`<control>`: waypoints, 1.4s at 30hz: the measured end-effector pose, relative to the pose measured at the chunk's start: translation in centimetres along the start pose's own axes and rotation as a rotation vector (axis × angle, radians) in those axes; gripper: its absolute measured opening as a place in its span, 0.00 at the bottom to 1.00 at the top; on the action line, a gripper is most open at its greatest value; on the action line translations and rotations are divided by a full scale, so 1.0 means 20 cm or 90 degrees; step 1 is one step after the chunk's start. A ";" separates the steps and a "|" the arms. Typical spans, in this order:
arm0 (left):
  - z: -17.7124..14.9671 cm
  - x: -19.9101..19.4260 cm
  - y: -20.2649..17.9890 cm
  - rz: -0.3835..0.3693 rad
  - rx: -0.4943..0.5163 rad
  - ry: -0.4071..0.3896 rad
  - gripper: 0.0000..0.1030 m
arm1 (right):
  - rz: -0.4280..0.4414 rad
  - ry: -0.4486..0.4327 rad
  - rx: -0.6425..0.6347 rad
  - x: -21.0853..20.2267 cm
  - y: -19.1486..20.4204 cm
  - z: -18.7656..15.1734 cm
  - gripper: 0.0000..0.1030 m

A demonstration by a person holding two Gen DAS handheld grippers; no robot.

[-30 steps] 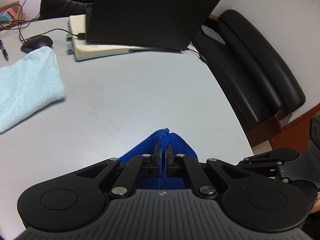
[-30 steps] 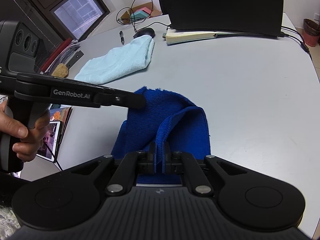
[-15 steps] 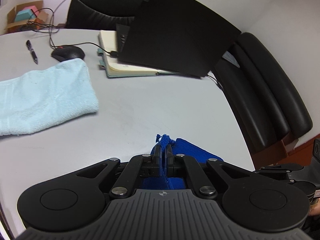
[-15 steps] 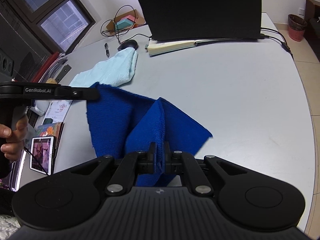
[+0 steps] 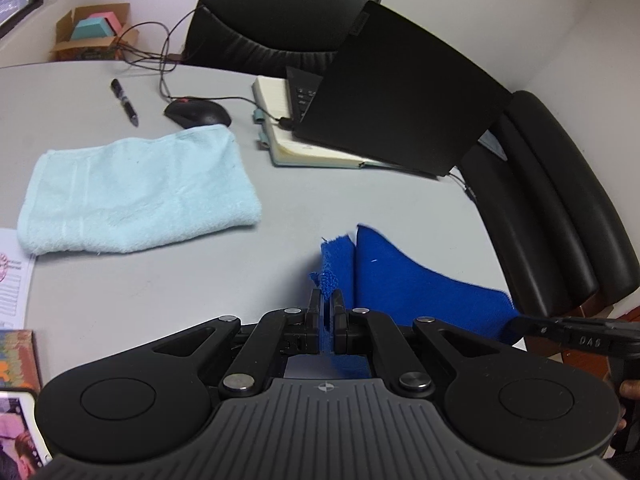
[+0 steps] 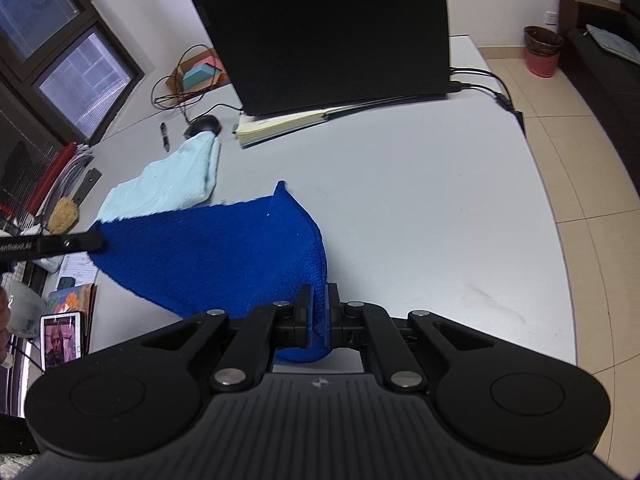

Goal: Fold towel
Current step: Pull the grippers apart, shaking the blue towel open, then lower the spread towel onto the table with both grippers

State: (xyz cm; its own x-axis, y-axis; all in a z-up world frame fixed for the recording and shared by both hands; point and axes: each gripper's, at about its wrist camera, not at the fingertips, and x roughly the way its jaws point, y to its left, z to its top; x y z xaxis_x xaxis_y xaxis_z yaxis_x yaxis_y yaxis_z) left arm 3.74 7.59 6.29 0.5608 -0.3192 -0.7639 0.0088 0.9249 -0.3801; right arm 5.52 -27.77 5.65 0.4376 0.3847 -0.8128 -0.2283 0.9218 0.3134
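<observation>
I read left gripper pinching frayed corner of blue towel. Right gripper clamped on opposite edge. Towel stretched between both grippers, raised off worktop. Light blue towel lying ahead-left of left gripper.

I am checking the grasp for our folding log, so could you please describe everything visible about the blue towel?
The blue towel is a deep royal blue cloth with a short, plush pile and a stitched hem, fraying slightly at one corner. It is lifted and stretched between the two grippers: the left gripper pinches that corner, and the right gripper clamps a bunched edge. The span between them sags, with one flap folded over. It hangs above the grey table, in front of the light blue towel; whether any part touches the table is unclear.
</observation>
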 end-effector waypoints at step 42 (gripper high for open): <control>-0.62 0.25 0.05 -0.013 0.105 0.271 0.03 | -0.153 0.158 0.119 -0.04 -0.21 -0.71 0.06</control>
State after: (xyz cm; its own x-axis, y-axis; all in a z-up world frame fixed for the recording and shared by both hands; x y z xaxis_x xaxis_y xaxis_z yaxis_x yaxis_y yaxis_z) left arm -3.75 4.44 -4.34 0.1689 -0.3622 -0.9167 0.1677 0.9270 -0.3354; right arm -6.17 -32.74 -1.90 0.2301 0.1541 -0.9609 0.0270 0.9860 0.1646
